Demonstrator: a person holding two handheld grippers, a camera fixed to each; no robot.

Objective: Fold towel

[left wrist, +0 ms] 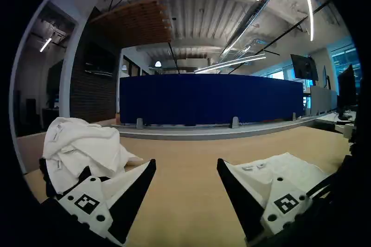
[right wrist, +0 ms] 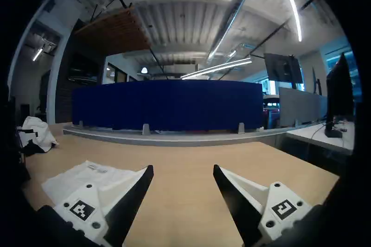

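Since nothing lies between its fingers, the left hand-held gripper [left wrist: 185, 161] reads as open and idle in the left gripper view, hovering low over the wooden surface [left wrist: 185, 191] with its jaws spread wide. A flat towel [left wrist: 283, 166] lies spread to its right, partly behind the right finger, and looks laid out for folding. A crumpled pile [left wrist: 79, 147] of white cloth sits to the left, apart from the towel, probably set aside as stock or as work waiting. Bare wood runs ahead to a blue partition [left wrist: 208, 98] that closes off the far edge, so forward room is generous.

From the right gripper view, the right hand-held gripper [right wrist: 183, 167] is likewise spread open and holds nothing. Here the flat towel lies to its left, its near part behind the left finger, which suggests the towel rests between the two grippers, one side within reach of each. The crumpled pile is well off at the far left. On the right the surface ends at a corner, with a gap before a neighbouring desk [right wrist: 320, 133] carrying a monitor [right wrist: 341, 94]. That edge is the one to mind; folding inward keeps clear of it.
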